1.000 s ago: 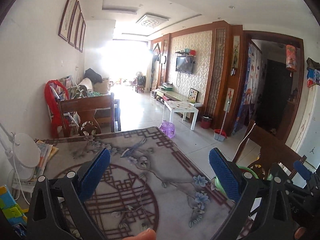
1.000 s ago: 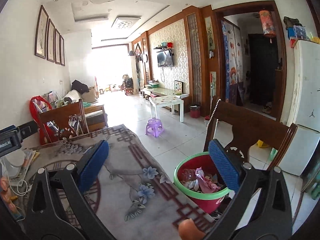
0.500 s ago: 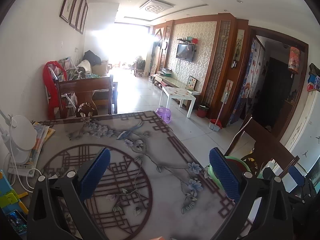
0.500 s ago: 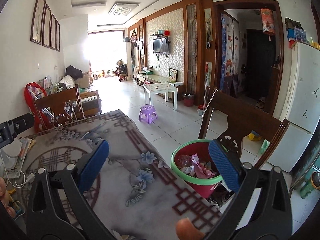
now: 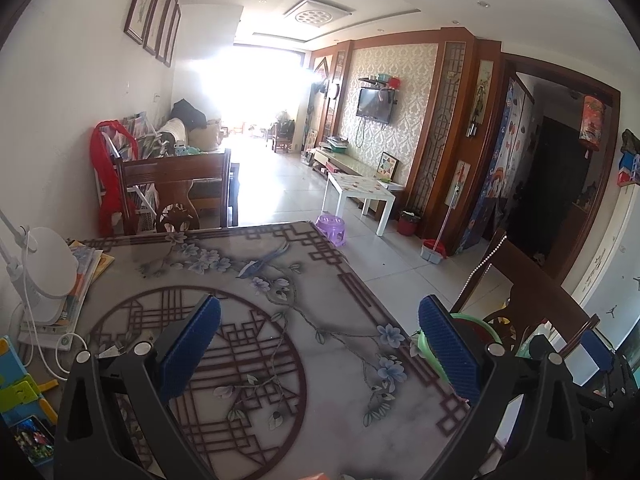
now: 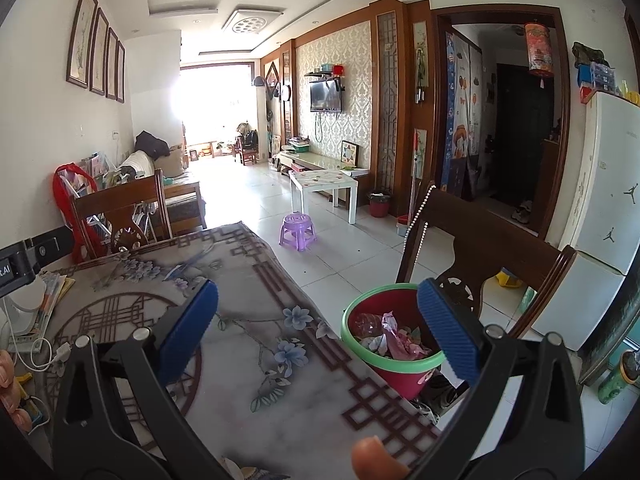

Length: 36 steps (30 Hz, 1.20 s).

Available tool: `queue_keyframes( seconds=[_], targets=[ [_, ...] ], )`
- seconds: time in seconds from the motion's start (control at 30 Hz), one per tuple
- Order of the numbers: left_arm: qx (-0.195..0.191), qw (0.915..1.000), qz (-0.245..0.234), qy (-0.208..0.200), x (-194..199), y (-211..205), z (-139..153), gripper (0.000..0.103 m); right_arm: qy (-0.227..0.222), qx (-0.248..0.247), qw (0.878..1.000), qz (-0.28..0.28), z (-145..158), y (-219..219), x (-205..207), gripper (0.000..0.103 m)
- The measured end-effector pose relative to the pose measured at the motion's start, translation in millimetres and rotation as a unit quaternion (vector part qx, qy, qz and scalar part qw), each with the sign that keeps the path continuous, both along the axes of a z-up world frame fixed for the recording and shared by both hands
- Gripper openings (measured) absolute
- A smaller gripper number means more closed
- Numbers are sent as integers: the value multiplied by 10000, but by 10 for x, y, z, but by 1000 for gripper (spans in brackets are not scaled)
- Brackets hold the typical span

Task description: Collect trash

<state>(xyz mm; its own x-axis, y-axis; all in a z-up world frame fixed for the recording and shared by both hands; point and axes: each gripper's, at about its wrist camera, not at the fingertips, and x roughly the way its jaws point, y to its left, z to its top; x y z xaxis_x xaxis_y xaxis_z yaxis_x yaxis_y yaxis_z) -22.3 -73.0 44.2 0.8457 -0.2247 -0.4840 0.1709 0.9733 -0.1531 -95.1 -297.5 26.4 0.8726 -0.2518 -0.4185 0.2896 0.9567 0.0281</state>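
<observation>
The red plastic waste bucket with a green rim (image 6: 394,354) stands just beside the right-hand edge of the table, in front of a dark wooden chair (image 6: 492,248) whose backrest rises behind it. The bucket is upright and holds crumpled wrappers (image 6: 394,338) in pink, white and clear film, filling it to below the rim. In the left wrist view only a part of the green rim (image 5: 470,318) shows past the table edge. The left gripper (image 5: 319,354) has its blue ribbed fingers (image 5: 192,346) wide apart with nothing between them, above the grey table cover printed with a brown lattice and blue flowers (image 5: 280,280). The right gripper (image 6: 318,330) is likewise spread with nothing held; its right finger (image 6: 448,330) overlaps the bucket rim in the picture. The far table edge meets a second wooden chair (image 5: 176,184). On the left side of the table lie a white lamp base (image 5: 50,276) on a stack of booklets (image 5: 82,276) and a white cable. Beyond the right edge the tiled floor (image 6: 344,256) is open up to a purple plastic stool (image 6: 298,230) and a white low table (image 6: 324,186).
</observation>
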Motion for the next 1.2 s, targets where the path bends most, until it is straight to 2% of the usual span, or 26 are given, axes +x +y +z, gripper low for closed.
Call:
queue_keyframes(
  seconds=[0.6, 1.2],
  targets=[
    [36, 10000, 10, 21, -1, 10, -4, 95, 75, -196, 9998, 12, -6, 38, 21, 98],
    [47, 9999, 84, 141, 87, 106, -76, 95, 176, -189, 9996, 73, -55, 77, 88, 98]
  ],
)
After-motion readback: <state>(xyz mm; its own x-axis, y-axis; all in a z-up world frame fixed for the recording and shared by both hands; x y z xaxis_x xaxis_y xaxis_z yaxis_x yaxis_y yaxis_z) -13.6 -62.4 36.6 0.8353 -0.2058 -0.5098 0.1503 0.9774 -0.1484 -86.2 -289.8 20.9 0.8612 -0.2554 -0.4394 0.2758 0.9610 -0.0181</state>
